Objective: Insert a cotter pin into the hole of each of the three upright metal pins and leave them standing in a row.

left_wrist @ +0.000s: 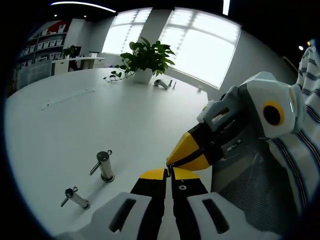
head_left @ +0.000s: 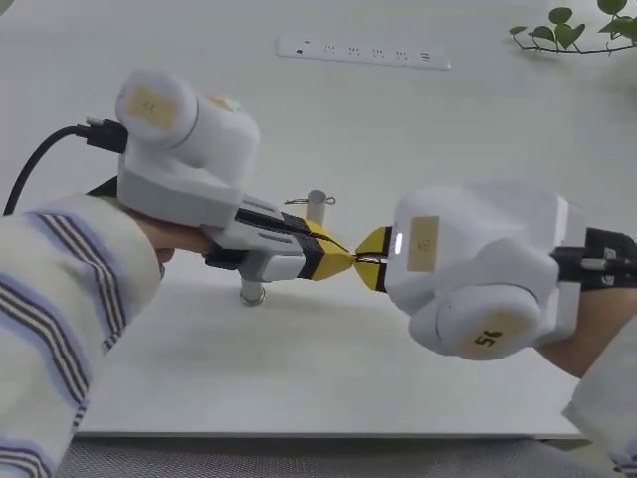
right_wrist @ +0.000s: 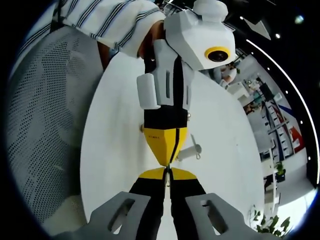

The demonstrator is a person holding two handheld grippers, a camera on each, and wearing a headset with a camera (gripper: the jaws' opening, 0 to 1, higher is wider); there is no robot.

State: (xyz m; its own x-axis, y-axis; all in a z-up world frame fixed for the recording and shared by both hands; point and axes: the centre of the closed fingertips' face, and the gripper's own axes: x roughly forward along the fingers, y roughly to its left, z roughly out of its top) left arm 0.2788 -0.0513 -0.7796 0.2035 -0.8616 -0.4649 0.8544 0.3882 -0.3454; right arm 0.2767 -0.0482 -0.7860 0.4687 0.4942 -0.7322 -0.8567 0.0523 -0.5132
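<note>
My left gripper (head_left: 345, 257) and right gripper (head_left: 366, 260) meet tip to tip above the white table. Both are shut. A thin cotter pin (head_left: 371, 259) glints between the right gripper's jaws, and the left tips (right_wrist: 167, 160) touch its end. One upright metal pin (head_left: 317, 206) stands just behind the tips with a cotter pin (head_left: 302, 201) through its top. A second metal pin (head_left: 253, 293) shows its base under the left gripper. The left gripper view has both metal pins (left_wrist: 105, 167) (left_wrist: 77, 198), each with a cotter pin through it.
A white power strip (head_left: 363, 52) lies at the far side of the table (head_left: 328, 368). A potted plant (left_wrist: 144, 59) stands far right, with small metal parts (left_wrist: 162, 84) beside it. The table's near edge runs just below the grippers.
</note>
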